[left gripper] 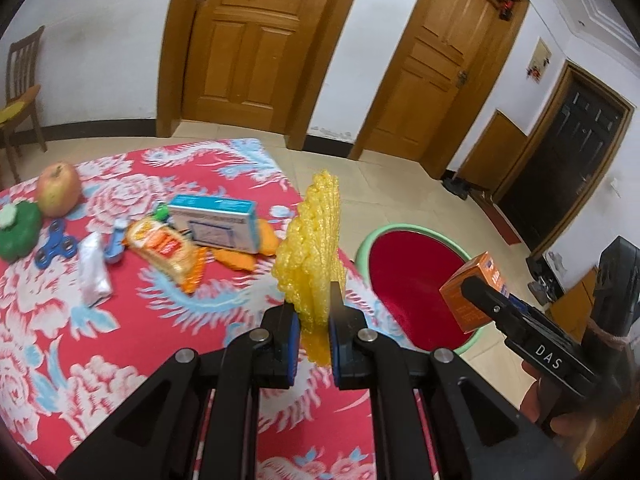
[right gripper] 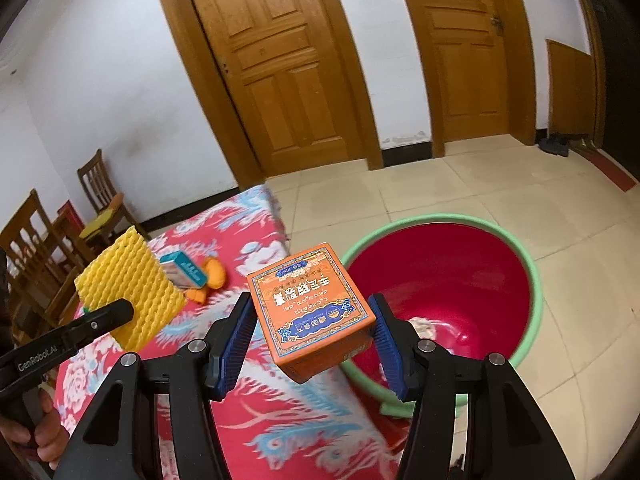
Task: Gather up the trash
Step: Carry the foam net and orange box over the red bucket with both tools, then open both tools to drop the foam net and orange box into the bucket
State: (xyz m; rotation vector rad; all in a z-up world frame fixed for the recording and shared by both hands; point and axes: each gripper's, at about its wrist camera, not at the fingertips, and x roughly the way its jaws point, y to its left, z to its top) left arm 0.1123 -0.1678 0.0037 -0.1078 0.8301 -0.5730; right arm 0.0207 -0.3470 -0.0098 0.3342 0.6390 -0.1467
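left gripper [left gripper: 313,320]: clamped on yellow foam net [left gripper: 310,248], net held upright over the table [left gripper: 168,320] edge | right gripper [right gripper: 316,334]: pads pressed on orange box [right gripper: 310,304], box held near the rim of the basin [right gripper: 536,280] | basin: red inside, green rim, on the floor beside the table, a scrap [right gripper: 424,326] inside | table: blue box [left gripper: 216,224], wrapper [left gripper: 168,252], apple [left gripper: 59,189]

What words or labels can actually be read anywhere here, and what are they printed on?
"DAS": white letters on the black body of the right tongs, seen from the left wrist.
"GenRobot.AI": white letters on the black body of the left tongs, seen from the right wrist.
Orange box: printed characters, upside down, too small for me to read.
Blue and white box: print too blurred.
Orange snack wrapper: print too blurred.
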